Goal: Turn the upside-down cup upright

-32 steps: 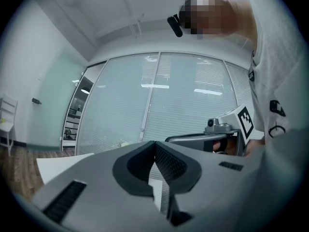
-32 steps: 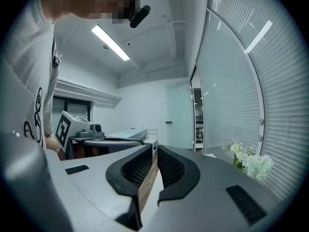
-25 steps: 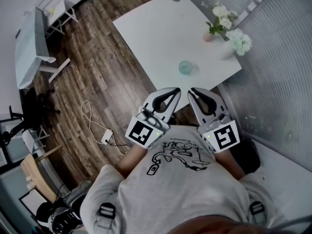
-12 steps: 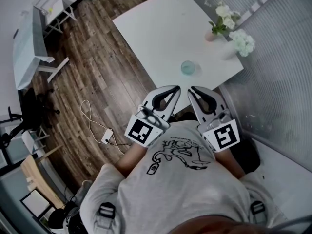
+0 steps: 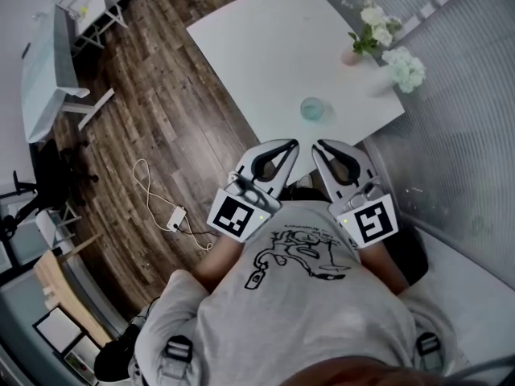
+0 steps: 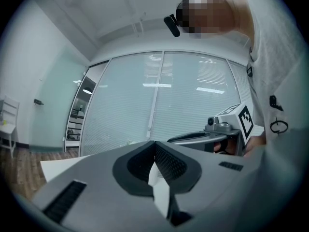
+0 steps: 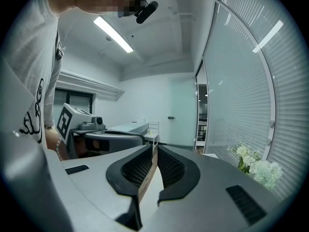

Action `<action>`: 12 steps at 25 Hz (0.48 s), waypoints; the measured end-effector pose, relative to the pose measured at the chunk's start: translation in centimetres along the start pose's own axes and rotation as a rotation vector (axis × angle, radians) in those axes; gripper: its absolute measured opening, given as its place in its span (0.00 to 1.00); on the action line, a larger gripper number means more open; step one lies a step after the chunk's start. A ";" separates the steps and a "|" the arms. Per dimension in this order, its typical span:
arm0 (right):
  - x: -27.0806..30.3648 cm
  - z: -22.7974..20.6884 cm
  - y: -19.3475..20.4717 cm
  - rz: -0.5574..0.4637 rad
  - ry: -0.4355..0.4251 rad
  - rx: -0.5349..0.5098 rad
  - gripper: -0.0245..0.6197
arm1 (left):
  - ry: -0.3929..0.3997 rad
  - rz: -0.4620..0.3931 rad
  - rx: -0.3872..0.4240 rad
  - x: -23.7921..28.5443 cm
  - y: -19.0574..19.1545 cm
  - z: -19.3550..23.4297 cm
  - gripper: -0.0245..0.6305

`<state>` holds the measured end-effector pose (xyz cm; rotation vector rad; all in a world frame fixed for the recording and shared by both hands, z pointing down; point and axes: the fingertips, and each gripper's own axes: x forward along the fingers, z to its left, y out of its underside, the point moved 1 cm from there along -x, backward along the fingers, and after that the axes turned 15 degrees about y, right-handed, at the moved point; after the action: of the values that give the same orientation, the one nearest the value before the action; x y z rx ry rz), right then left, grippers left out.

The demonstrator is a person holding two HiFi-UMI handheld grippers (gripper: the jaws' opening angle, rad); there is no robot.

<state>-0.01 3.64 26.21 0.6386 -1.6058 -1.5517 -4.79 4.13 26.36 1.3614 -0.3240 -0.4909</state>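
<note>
White flowers (image 5: 405,69) stand on the white table (image 5: 241,47) between one and two o'clock from the cup (image 5: 311,109), well apart from it, and a cable (image 5: 157,199) lies on the wood floor at eight o'clock from the grippers. The cup sits near the table's near edge, at twelve o'clock from the left gripper (image 5: 290,145) and right gripper (image 5: 317,146), with only bare tabletop between. Both grippers hang side by side with jaws pressed together on nothing.

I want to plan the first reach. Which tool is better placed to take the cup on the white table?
Right, by a little. In the head view the right tool ends slightly nearer the cup than the left tool. Both are shut and empty, so either could start.
</note>
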 end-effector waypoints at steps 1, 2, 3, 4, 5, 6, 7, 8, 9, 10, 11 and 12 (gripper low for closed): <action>0.0 -0.1 0.2 0.008 -0.004 -0.012 0.12 | -0.006 0.002 -0.007 0.0 0.2 0.1 0.04; 0.0 -0.2 0.5 0.016 -0.006 -0.022 0.12 | -0.011 0.003 -0.014 0.1 0.4 0.2 0.04; 0.0 -0.4 0.7 0.024 -0.008 -0.032 0.12 | -0.015 0.004 -0.018 0.2 0.5 0.3 0.04; 0.0 -0.5 1.0 0.032 -0.010 -0.041 0.12 | -0.017 0.007 -0.021 0.3 0.7 0.4 0.04; 0.0 -0.7 1.3 0.039 -0.013 -0.048 0.12 | -0.018 0.013 -0.022 0.5 0.9 0.4 0.04; 0.1 -0.8 1.6 0.046 -0.018 -0.053 0.12 | -0.017 0.020 -0.023 0.6 1.1 0.4 0.04; 0.1 -1.0 1.8 0.053 -0.023 -0.057 0.12 | -0.017 0.027 -0.023 0.7 1.4 0.4 0.04; 0.2 -1.1 2.1 0.058 -0.029 -0.061 0.12 | -0.017 0.030 -0.021 0.9 1.5 0.4 0.04; 0.3 -1.3 2.3 0.062 -0.035 -0.067 0.12 | -0.019 0.032 -0.019 1.1 1.6 0.5 0.04; 0.4 -1.4 2.5 0.065 -0.039 -0.075 0.12 | -0.020 0.036 -0.016 1.2 1.7 0.6 0.04; 0.5 -1.6 2.6 0.068 -0.042 -0.084 0.12 | -0.019 0.043 -0.013 1.4 1.9 0.6 0.04; 0.7 -1.8 2.8 0.071 -0.044 -0.094 0.12 | -0.017 0.050 -0.013 1.7 2.1 0.7 0.04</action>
<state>1.61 2.39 28.99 0.4947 -1.5610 -1.5887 -3.41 2.95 28.45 1.3335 -0.3674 -0.4623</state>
